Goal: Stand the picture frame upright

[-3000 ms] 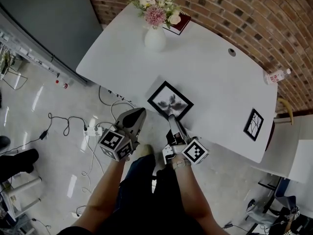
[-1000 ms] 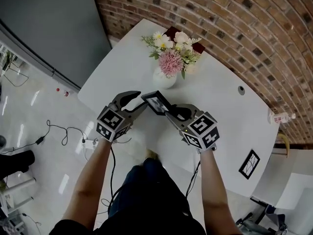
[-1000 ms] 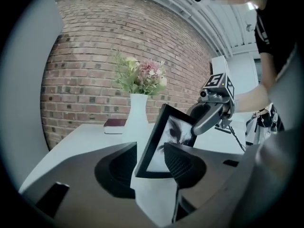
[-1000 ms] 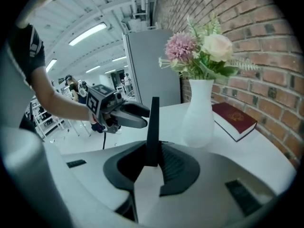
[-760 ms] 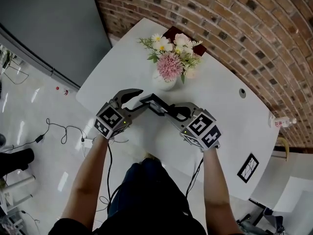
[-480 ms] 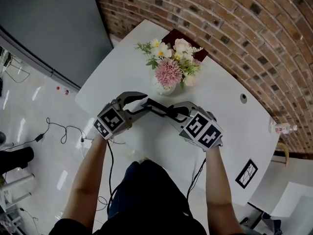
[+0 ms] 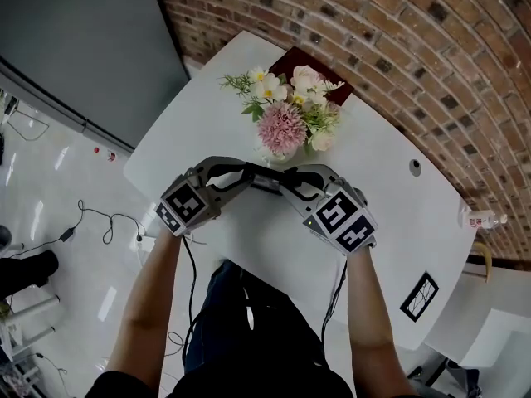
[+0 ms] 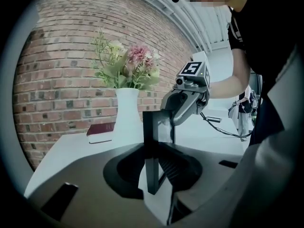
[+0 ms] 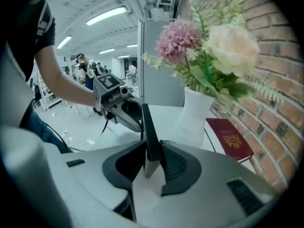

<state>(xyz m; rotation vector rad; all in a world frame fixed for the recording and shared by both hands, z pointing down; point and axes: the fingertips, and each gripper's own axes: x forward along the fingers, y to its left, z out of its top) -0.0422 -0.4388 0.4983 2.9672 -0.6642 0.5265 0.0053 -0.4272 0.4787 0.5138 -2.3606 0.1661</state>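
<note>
Slippage was the nearest danger. The picture frame was held edge-up between the two claws, just in front of the vase of flowers, over the white bench. Whether its lower edge touched the bench could not be told.

The left claw had just been closing, and in its own view it was clamped on one upright side of the frame, pads against both faces. The right claw had just been opening a little, yet the frame's other side sat between its jaws and looked pinched by both pads. If that loosening went further before the left grip was firm, the frame could have swung about the single hold or dropped flat.

Each claw held only a thin strip at the rim, so a twist of either wrist might have levered the frame out. No back prop showed in any view. Set down without one swung out, the frame would likely have toppled once released.

The vase stood close behind. A push forward while settling the frame could have tipped it, flowers and all, toward the red book.
</note>
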